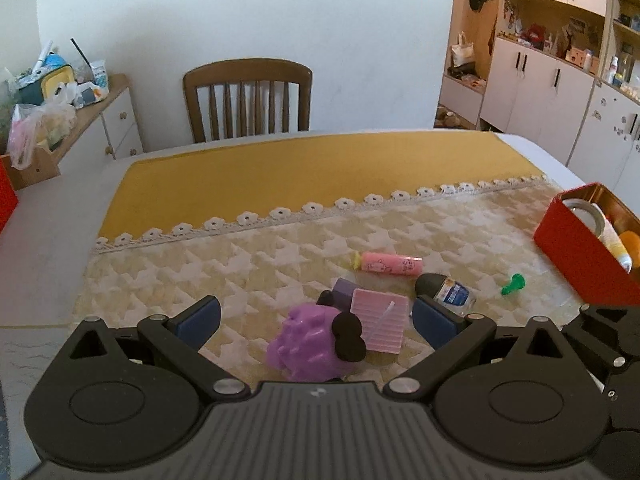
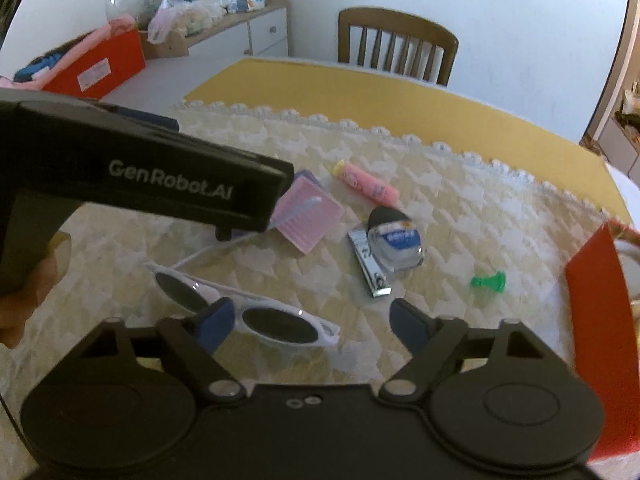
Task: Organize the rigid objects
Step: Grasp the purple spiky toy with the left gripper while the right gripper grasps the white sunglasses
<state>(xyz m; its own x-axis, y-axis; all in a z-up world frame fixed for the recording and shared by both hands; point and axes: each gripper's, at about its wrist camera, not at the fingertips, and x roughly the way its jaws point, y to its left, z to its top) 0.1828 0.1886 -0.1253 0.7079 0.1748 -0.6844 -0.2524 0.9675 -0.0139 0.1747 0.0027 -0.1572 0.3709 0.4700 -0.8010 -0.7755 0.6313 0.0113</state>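
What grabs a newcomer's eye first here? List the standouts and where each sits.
The purple toy lies nearest, between the open fingers of the left tool, with a pink ribbed box just behind it. White sunglasses with dark lenses lie right in front of the open right tool. A red box sits at the cloth's right edge, holding a tape roll among other things.

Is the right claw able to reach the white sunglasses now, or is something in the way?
Probably yes. The right claw is open just over the white sunglasses, one finger already at the frame. Nothing lies between them; the left claw is off to the side.
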